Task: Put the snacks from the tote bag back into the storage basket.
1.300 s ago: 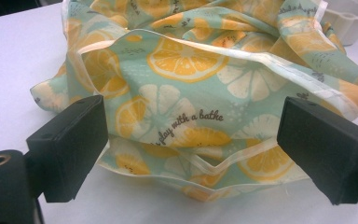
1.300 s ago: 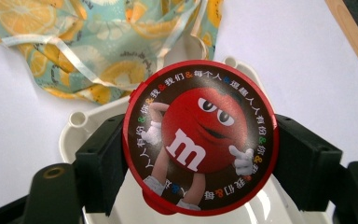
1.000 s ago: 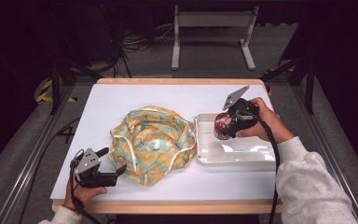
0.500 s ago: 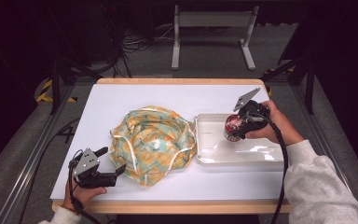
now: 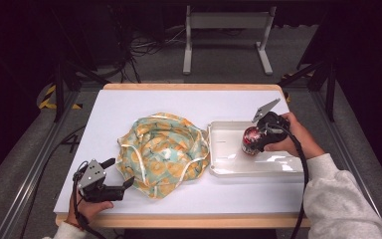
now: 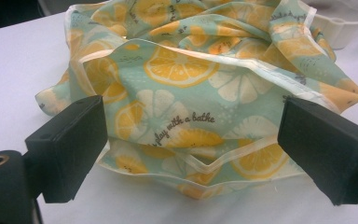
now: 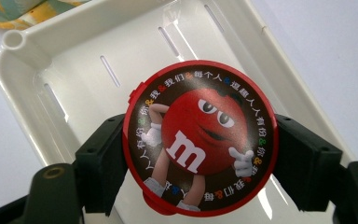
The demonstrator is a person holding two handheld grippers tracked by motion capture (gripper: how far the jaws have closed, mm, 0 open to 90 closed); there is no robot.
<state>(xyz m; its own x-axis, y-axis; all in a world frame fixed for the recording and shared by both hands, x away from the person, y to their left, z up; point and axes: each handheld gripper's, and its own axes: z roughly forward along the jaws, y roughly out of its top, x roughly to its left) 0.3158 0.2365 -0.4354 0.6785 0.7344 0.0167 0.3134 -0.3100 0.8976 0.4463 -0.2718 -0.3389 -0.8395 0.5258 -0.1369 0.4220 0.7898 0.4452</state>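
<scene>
A crumpled cloth bag (image 5: 161,152) printed with lemon slices lies mid-table; it fills the left gripper view as bag (image 6: 200,88). My left gripper (image 5: 122,179) rests at the bag's near-left edge, jaws open and wide apart, nothing between them (image 6: 191,154). My right gripper (image 5: 252,140) is shut on a round red M&M's tin (image 5: 251,141), held over the white tray (image 5: 229,169). In the right gripper view the tin's lid (image 7: 200,137) faces the camera between both jaws, above the slotted tray (image 7: 74,65).
The white tabletop (image 5: 154,104) has a wooden border. A metal stand (image 5: 224,40) and cables sit on the floor behind the table. Dark frame rails run along both sides.
My right gripper has carried the tin rightward and lower over the tray. The left gripper and the bag have stayed put.
</scene>
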